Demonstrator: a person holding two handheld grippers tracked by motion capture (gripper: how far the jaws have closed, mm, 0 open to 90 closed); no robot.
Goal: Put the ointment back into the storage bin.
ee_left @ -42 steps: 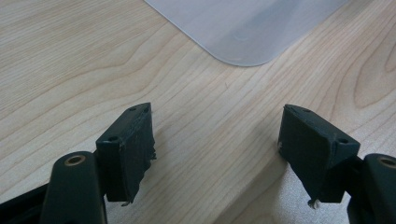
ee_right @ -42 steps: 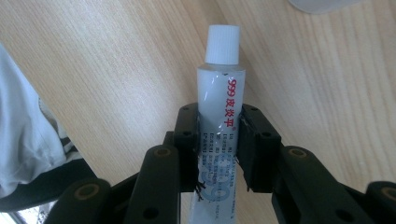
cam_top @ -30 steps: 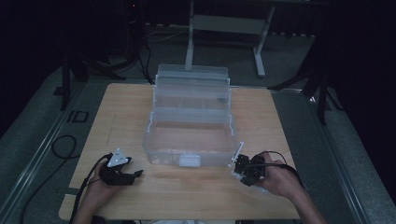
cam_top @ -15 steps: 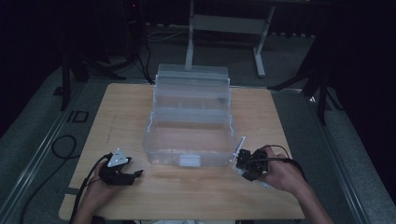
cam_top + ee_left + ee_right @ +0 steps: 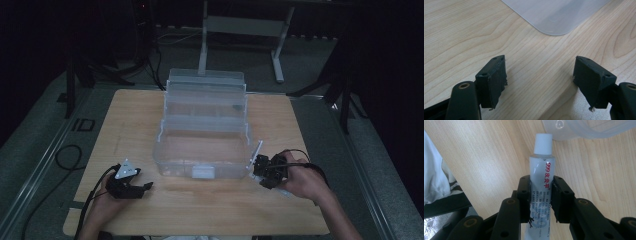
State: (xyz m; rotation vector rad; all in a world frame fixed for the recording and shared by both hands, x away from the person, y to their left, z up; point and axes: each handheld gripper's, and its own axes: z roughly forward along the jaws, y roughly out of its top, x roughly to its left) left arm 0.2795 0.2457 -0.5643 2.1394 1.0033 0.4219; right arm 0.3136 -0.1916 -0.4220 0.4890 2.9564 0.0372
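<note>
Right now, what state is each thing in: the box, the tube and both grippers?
Clear plastic box: open, tiers stepped back, lower tray looks empty.
Tube: white cap on, clamped at its middle, cap end pointing toward the box.
Right gripper: jaws shut on the tube.
Left gripper: jaws open, nothing between them, low over the table.

Left gripper (image 5: 540,82) agape, right gripper (image 5: 541,195) clamped

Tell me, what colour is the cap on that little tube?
White: the cap on the tube shows best in the right gripper view.
</note>
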